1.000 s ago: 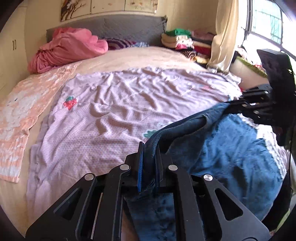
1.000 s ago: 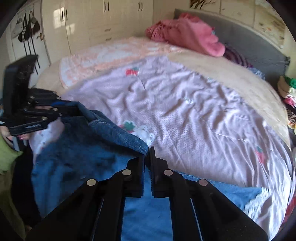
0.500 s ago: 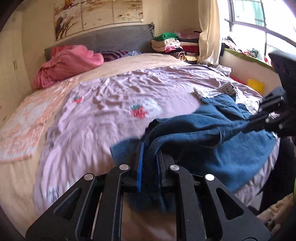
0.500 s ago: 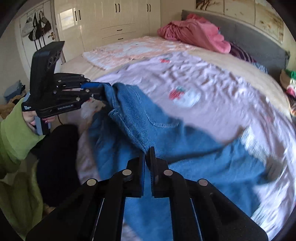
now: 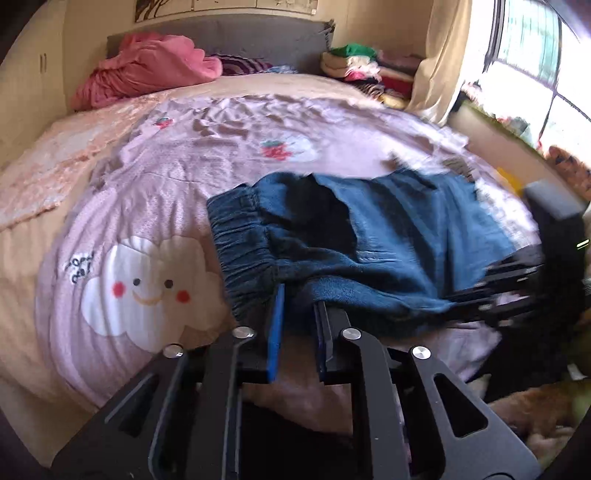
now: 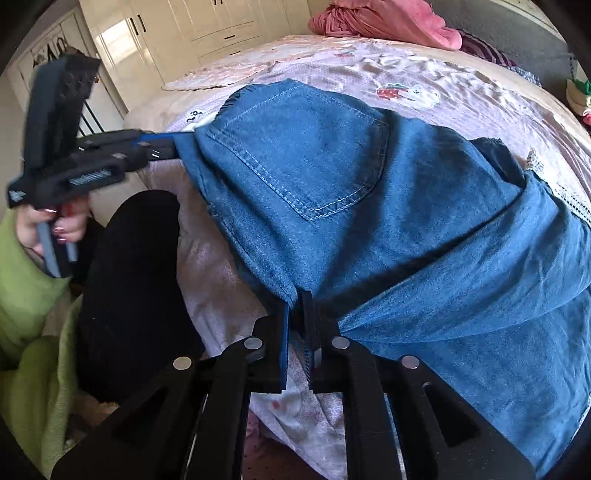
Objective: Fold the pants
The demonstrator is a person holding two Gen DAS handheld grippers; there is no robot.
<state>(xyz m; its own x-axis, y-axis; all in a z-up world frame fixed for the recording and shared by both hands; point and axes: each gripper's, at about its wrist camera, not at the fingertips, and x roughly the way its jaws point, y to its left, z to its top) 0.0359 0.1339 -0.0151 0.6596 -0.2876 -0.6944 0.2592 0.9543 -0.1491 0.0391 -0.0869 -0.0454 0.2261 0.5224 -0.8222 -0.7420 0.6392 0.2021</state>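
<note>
Blue denim pants [image 6: 369, 206] with an elastic waistband [image 5: 243, 254] lie on the near edge of the bed, back pocket up. My left gripper [image 5: 298, 301] is shut on the waistband edge; it also shows in the right wrist view [image 6: 162, 146] at the pants' left corner. My right gripper [image 6: 296, 302] is shut on the near denim edge; it shows blurred in the left wrist view [image 5: 465, 295] at the right. The cloth hangs stretched between the two grippers, low over the pink sheet.
A pink sheet [image 5: 155, 192] with cloud and strawberry prints covers the bed. A pink blanket heap [image 5: 147, 74] lies by the grey headboard. Stacked clothes [image 5: 354, 62] sit far right. White wardrobes [image 6: 207, 33] stand left. My black leg [image 6: 133, 266] is by the bed edge.
Both grippers swung the pants down and spread them toward the bed's near edge. The pants now lie wider, with the back pocket showing. Both grips are unchanged.
</note>
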